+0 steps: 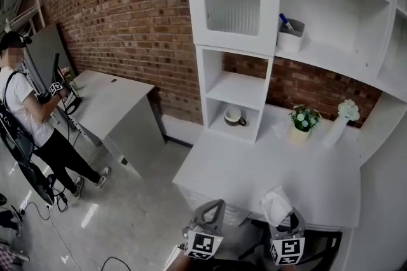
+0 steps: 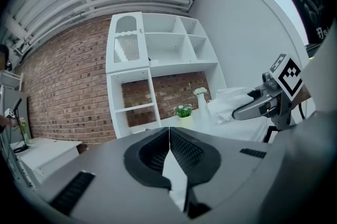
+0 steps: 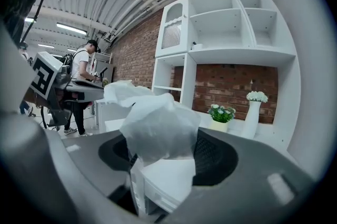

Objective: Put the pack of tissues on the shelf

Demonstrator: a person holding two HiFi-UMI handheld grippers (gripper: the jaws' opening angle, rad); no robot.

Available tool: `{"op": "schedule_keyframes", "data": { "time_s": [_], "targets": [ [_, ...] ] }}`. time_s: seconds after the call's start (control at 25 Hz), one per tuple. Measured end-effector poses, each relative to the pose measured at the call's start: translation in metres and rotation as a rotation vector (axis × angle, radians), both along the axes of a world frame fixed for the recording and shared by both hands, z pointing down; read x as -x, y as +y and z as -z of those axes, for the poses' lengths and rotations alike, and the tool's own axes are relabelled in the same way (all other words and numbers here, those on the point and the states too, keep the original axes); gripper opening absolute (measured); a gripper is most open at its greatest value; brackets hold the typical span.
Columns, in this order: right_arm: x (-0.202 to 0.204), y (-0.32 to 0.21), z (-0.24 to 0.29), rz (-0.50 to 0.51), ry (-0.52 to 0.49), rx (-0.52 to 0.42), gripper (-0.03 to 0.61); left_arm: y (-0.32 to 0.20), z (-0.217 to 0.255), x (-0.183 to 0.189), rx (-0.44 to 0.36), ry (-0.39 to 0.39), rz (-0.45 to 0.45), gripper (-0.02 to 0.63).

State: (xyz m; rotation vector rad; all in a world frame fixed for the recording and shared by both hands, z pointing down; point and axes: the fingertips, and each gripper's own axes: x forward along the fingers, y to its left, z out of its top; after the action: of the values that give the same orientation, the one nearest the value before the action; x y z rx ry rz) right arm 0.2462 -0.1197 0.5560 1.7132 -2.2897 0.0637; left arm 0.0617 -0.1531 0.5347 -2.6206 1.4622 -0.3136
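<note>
At the bottom of the head view, the right gripper [image 1: 285,225] pinches the pack of tissues [image 3: 158,133], a loose sheet puffing from its top, by the near edge of the white desk [image 1: 254,168]. Beside it, at lower centre, the left gripper [image 2: 169,133] has its jaws pressed together. Farther back on the desk stand a potted plant [image 1: 304,118] and a white vase [image 1: 340,123]. Above them rises the white shelf unit [image 1: 331,15], with what looks like a cup [image 1: 234,116] in its lower cubby.

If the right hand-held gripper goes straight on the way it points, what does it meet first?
Probably the desk top, short of the potted plant: the right hand-held gripper, shut on the tissue pack, tilts slightly down. Depth is unclear.
</note>
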Motion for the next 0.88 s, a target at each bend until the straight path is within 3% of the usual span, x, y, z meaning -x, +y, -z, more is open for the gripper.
{"op": "schedule_keyframes", "data": {
  "time_s": [0.88],
  "targets": [
    [0.072,-0.118,-0.006,-0.101,0.010,0.006,0.272,-0.137,-0.005,0.067,0.007,-0.011,-0.098,0.011]
  ]
}}
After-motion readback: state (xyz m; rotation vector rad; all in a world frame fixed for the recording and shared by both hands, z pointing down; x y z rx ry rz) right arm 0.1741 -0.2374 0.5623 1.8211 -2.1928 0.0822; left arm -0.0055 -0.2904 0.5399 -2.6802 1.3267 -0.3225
